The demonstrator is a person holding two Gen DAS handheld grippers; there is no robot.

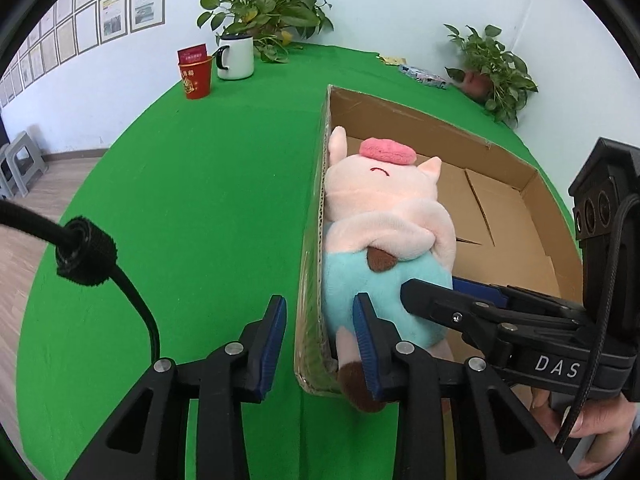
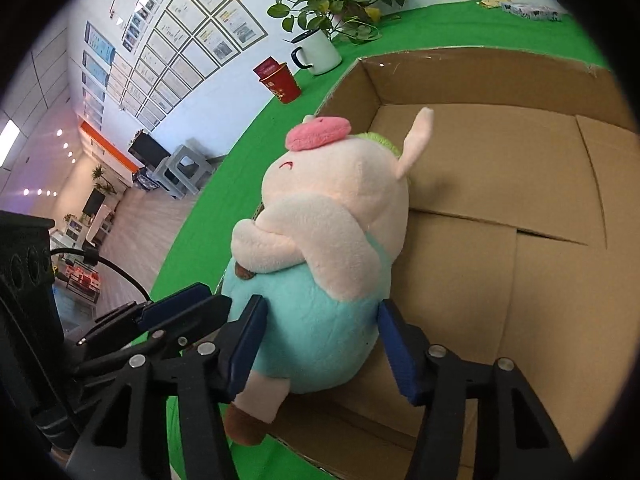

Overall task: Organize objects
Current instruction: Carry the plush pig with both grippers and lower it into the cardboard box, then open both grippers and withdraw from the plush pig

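One plush pig (image 1: pixel 380 216) in a pale blue romper and a pink cap lies inside one open cardboard box (image 1: pixel 532 184), pressed against the box's left wall, with one brown-tipped foot hanging over the near corner. The box sits on a green-covered surface (image 1: pixel 180 200).

The left gripper (image 1: pixel 320 344) straddles that left wall: one blue-padded finger is outside the box over the green cloth, the other is inside against the pig's blue belly. The fingers stand apart with a gap between them, and I cannot tell whether they are pinching the wall and toy or merely flanking them.

The right gripper (image 2: pixel 320 344) has its two fingers on either side of the pig's blue body; the left pad touches the plush, the right pad sits just beside it with a sliver of gap, so the hold looks loose rather than clenched. A person's hand (image 1: pixel 580 420) holds that gripper's handle.

At the far edge of the surface stand one red paper cup (image 1: pixel 196 78), one white enamel mug (image 1: pixel 237 56) with a dark rim, and two potted leafy plants, one behind the mug (image 1: pixel 260 8), one at the right corner (image 1: pixel 492 68). One flat patterned packet (image 1: pixel 424 74) lies near the second plant.
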